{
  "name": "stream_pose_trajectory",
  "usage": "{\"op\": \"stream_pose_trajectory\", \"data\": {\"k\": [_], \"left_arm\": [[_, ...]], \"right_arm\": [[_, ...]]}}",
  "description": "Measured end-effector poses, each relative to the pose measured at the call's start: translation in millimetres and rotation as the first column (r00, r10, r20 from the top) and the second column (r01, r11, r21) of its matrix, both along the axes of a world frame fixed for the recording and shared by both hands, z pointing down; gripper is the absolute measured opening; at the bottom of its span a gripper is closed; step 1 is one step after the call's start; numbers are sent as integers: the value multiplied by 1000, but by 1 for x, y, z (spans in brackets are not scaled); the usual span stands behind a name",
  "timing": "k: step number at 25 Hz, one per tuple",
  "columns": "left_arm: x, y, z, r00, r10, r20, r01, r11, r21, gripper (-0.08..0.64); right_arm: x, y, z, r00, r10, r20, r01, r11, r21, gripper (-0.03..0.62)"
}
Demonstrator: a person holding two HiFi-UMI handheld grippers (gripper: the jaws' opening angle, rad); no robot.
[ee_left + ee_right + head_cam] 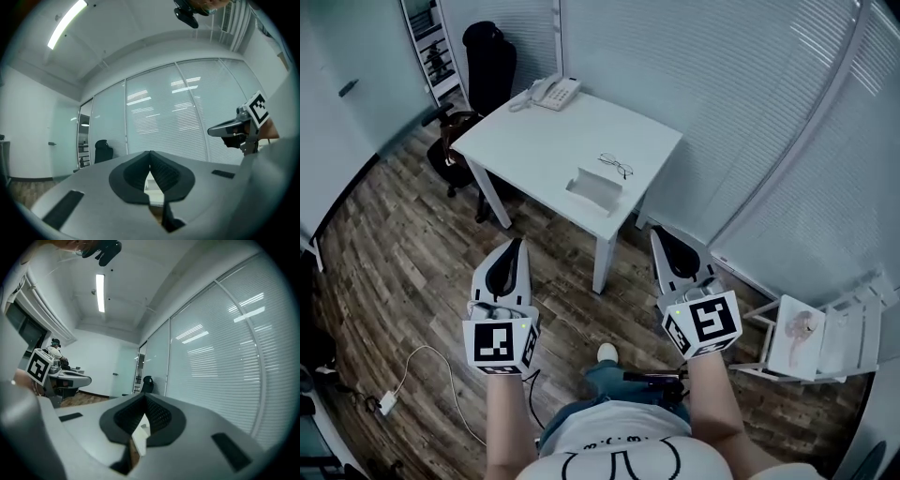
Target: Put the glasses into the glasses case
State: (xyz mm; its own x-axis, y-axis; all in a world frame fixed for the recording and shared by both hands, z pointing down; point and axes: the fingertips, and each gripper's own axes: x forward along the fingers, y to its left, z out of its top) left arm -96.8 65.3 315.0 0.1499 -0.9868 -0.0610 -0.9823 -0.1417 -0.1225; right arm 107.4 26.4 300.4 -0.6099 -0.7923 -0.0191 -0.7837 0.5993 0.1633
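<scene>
A pair of thin dark-framed glasses (617, 166) lies on a white table (534, 141), near its right edge. Just in front of them sits an open white glasses case (594, 187). My left gripper (515, 247) and right gripper (660, 235) hang level over the wooden floor, well short of the table, both pointing toward it. Each pair of jaws is shut with nothing between them. In the left gripper view the left gripper's tips (150, 153) meet, and the right gripper (213, 131) shows at the side. The right gripper's tips (143, 396) likewise touch.
A white desk phone (551, 92) stands at the table's far corner. A black office chair (478, 84) is behind the table at the left. A white folding stand (825, 337) sits at the right by the blinds. A cable with a white adapter (389, 401) lies on the floor.
</scene>
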Motion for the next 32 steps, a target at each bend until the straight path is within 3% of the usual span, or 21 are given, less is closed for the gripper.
{"op": "stream_pose_trajectory", "data": {"k": [6, 17, 18, 20, 21, 27, 32], "left_arm": [[3, -94, 7, 1000, -17, -11, 17, 1000, -11, 17], [-11, -204, 34, 999, 15, -31, -17, 997, -72, 17], [-15, -216, 35, 999, 20, -33, -22, 997, -76, 17], [-21, -241, 38, 999, 35, -32, -37, 996, -85, 17], [-24, -253, 40, 999, 43, -31, -45, 995, -91, 17], [-48, -327, 49, 997, 68, -41, -72, 990, -123, 17], [-58, -373, 70, 994, 91, -53, -99, 981, -169, 17]], "right_arm": [[3, -98, 5, 1000, -8, -13, 7, 1000, -5, 11], [-7, -202, 30, 1000, 27, -9, -27, 997, -79, 14], [-11, -214, 33, 1000, 27, -5, -27, 996, -90, 26], [-19, -239, 40, 1000, 13, -7, -13, 992, -126, 174], [-24, -251, 44, 1000, 5, -19, -8, 990, -144, 218], [-45, -318, 66, 994, 0, -113, -22, 981, -193, 219], [-58, -360, 120, 974, -83, -211, 16, 953, -302, 195]]}}
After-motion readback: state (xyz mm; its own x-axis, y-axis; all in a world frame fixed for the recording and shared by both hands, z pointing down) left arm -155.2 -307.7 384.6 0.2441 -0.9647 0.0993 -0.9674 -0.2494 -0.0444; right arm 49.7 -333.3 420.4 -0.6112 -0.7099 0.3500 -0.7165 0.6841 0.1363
